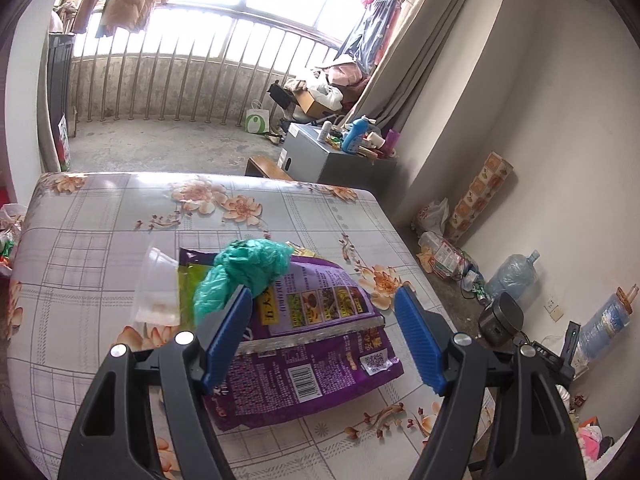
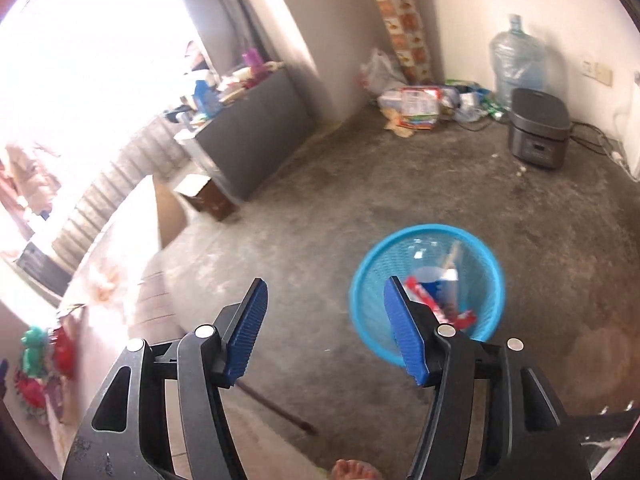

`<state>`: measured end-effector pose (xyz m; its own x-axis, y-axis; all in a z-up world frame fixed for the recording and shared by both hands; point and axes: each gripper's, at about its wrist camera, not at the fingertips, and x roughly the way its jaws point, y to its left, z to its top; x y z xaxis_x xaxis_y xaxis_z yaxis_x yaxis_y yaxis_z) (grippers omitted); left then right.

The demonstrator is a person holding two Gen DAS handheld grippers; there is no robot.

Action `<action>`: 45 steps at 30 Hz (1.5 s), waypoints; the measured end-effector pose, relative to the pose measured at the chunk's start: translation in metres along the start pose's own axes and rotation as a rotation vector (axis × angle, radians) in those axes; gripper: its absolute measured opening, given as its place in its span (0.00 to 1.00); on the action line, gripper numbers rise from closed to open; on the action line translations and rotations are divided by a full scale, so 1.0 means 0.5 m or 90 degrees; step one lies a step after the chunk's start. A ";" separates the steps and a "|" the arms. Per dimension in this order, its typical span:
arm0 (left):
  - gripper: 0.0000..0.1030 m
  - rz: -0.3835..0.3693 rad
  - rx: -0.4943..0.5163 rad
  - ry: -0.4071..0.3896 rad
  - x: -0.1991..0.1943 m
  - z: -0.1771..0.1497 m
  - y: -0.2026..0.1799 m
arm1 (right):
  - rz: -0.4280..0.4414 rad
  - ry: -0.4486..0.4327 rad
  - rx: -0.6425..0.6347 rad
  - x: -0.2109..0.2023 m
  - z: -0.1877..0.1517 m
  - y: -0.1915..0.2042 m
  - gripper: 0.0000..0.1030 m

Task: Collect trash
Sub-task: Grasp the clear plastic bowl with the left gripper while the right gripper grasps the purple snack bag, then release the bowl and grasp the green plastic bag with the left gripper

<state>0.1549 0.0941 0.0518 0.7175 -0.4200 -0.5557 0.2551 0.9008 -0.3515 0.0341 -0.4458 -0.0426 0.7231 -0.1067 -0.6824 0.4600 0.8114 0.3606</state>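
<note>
A purple snack bag (image 1: 312, 340) lies flat on the flowered table (image 1: 100, 208). A crumpled green plastic bag (image 1: 244, 272) rests on its far end, and a clear plastic cup (image 1: 158, 284) lies beside it to the left. My left gripper (image 1: 324, 300) hovers open above the purple bag, its left pad close to the green bag, nothing gripped. In the right wrist view my right gripper (image 2: 324, 296) stands open and empty above the concrete floor. A blue mesh bin (image 2: 426, 288) with a red wrapper and other trash in it stands just right of it.
A grey cabinet (image 1: 316, 156) with bottles stands beyond the table. Along the wall are bags of clutter (image 2: 412, 104), a large water bottle (image 2: 518, 60) and a dark rice cooker (image 2: 538, 132). A brown box (image 2: 208, 196) sits on the floor. A bare foot (image 2: 356, 470) shows at the bottom edge.
</note>
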 end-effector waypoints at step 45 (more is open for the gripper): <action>0.22 -0.084 -0.134 0.181 0.143 -0.118 0.166 | 0.341 0.457 -0.213 0.305 -0.084 0.664 0.31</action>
<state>0.1891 0.1322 -0.0615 0.4716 -0.5712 -0.6718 0.1733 0.8070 -0.5645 0.2757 -0.1687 -0.0536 0.2558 0.6142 -0.7465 -0.0920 0.7842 0.6137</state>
